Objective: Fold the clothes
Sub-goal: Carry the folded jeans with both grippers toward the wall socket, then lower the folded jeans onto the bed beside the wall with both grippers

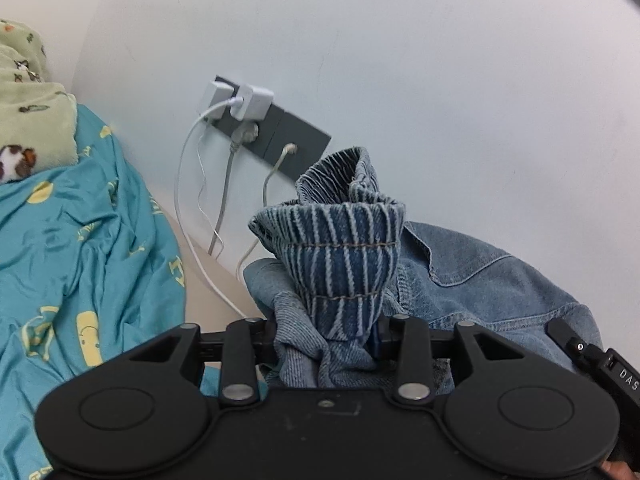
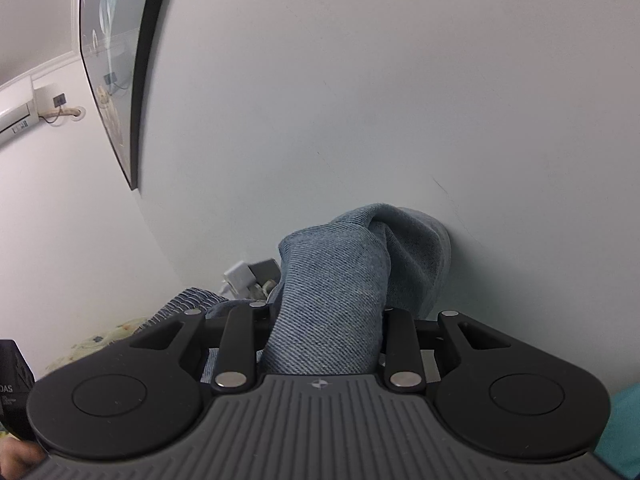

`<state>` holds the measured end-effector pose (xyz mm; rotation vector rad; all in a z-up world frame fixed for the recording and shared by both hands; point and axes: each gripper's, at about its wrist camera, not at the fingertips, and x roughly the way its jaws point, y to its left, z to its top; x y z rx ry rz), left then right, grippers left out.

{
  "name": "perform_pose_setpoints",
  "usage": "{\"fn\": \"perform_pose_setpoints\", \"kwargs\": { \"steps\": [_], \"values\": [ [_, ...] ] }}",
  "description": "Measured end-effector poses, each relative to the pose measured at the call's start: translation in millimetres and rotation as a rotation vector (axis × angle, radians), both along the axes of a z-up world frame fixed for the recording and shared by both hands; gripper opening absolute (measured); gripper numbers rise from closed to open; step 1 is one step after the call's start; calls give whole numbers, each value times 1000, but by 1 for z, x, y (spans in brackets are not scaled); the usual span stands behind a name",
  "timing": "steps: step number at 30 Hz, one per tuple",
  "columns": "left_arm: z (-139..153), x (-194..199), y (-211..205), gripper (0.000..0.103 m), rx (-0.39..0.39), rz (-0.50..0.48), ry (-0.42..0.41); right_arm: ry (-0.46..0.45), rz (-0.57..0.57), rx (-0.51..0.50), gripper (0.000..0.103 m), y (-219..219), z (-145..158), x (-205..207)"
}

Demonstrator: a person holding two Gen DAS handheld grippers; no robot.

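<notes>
The bed w/ its teal printed sheet (image 1: 92, 232) fills the left of the left wrist view, a green fleece blanket (image 1: 32, 120) bunched at its head, white wall (image 1: 440, 80) behind. The task's thing is a denim jacket (image 1: 480, 276), held up in front of that wall betw. both grippers, its body draped to the right of the left gripper and hanging clear of the sheet as far as the views show. Denim like this is prob. mid-weight, thick and a bit stiff: it'll hold a crease but sags under its own mass, and seams bulk up fast, so best taken at hems, cuffs or shoulder seams, not mid-panel. Not slippery, not fragile. Left gripper (image 1: 326, 338) is clamped on a ribbed, striped cuff or waistband (image 1: 340, 252), which stands up in a bunched tube above the fingers; it points somewhat downward toward the wall base. Right gripper (image 2: 324, 344) is closed on a thick fold of the plain denim, which humps up over it; it points about level at the wall, a dark-framed picture (image 2: 116, 60) and an AC unit (image 2: 16, 108) off to its left. A grey wall socket (image 1: 272, 128) w/ white chargers (image 1: 250, 102) and cords (image 1: 188, 200) sits just behind the cuff; loose cloth could snag those cables. A bit of the person's hand (image 2: 16, 460) shows at the lower-left corner of the right wrist view.
</notes>
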<state>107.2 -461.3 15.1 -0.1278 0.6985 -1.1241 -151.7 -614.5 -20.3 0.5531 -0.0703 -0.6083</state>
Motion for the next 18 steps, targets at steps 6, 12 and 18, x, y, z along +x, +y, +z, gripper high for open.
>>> {"fn": "perform_pose_setpoints", "kwargs": {
  "steps": [6, 12, 18],
  "values": [
    [-32, 11, -13, 34, 50, -43, -3, 65, -31, 5, 30, 1, -30, -2],
    [-65, 23, -27, 34, 87, -69, 15, 133, -38, 35, 30, -7, -53, 1],
    [-94, 27, -34, 34, 114, -101, 1, 209, -38, 91, 30, -6, -92, -7]
  ]
}}
